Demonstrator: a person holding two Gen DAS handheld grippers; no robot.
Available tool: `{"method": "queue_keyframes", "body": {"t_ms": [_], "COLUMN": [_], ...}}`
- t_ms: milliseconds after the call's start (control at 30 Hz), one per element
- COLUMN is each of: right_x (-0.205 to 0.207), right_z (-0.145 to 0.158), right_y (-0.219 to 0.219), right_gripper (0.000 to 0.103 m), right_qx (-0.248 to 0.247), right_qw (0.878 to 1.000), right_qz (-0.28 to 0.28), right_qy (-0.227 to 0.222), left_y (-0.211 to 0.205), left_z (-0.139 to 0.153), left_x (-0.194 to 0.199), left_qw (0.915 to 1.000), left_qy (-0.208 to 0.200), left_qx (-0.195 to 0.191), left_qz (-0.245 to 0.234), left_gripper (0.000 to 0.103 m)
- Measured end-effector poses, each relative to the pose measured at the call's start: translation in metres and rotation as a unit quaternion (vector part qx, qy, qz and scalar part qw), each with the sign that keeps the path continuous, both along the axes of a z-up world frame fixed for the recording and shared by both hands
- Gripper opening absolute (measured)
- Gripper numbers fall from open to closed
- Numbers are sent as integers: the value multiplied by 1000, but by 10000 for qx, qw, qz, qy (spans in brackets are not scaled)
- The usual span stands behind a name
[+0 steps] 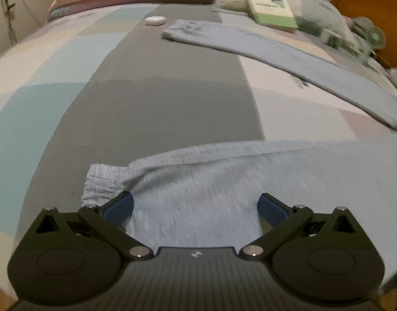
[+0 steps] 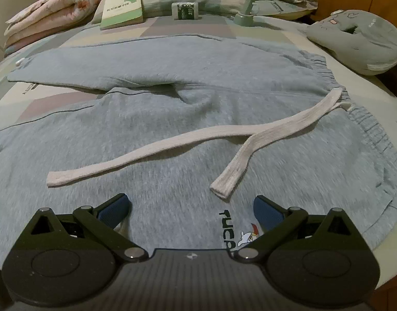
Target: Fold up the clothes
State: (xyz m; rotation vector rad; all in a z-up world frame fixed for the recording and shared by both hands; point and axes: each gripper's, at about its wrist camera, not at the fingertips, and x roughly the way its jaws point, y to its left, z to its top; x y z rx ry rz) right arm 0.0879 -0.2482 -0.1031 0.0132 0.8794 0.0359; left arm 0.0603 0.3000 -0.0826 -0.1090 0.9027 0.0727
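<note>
Sweatpants (image 2: pixel 188 98) in grey lie spread flat on a patchwork bedspread (image 1: pixel 56 83), legs apart in a V and the white drawstring (image 2: pixel 172 142) trailing loose across the front. The left gripper (image 1: pixel 195 207) hovers over the near leg by its cuff (image 1: pixel 102 181), jaws wide and holding nothing; the right gripper (image 2: pixel 192 207), equally wide and empty, hangs above the printed hip. Judging by the layout, a lengthwise fold seems next, needing grips on cuff and waistband (image 2: pixel 325 72).
</note>
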Motion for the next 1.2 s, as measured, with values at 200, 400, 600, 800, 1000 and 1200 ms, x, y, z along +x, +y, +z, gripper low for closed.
{"method": "queue_keyframes", "body": {"t_ms": [200, 400, 600, 800, 1000, 1200], "right_x": [1, 0, 42, 63, 50, 70], "right_z": [10, 42, 25, -1, 15, 29], "right_y": [5, 50, 95, 57, 45, 90], "right_gripper": [103, 103, 103, 103, 103, 103], "right_qx": [-32, 154, 41, 201, 410, 351], "right_qw": [9998, 9904, 9686, 9866, 9889, 9776], "right_qz": [-63, 1265, 2430, 1615, 1410, 1975], "right_qy": [185, -536, -528, -145, -219, -643], "left_y": [-14, -32, -38, -35, -38, -35], "left_z": [11, 6, -1, -1, 3, 8], "left_x": [1, -12, -19, -25, -24, -21], "left_qw": [9997, 9994, 9989, 9988, 9988, 9988], "left_qy": [-42, -34, 30, 14, 55, 38], "left_qx": [211, 262, 245, 284, 354, 465], "left_qz": [96, -242, -404, -394, -332, -134], "left_gripper": [102, 102, 102, 102, 102, 102]}}
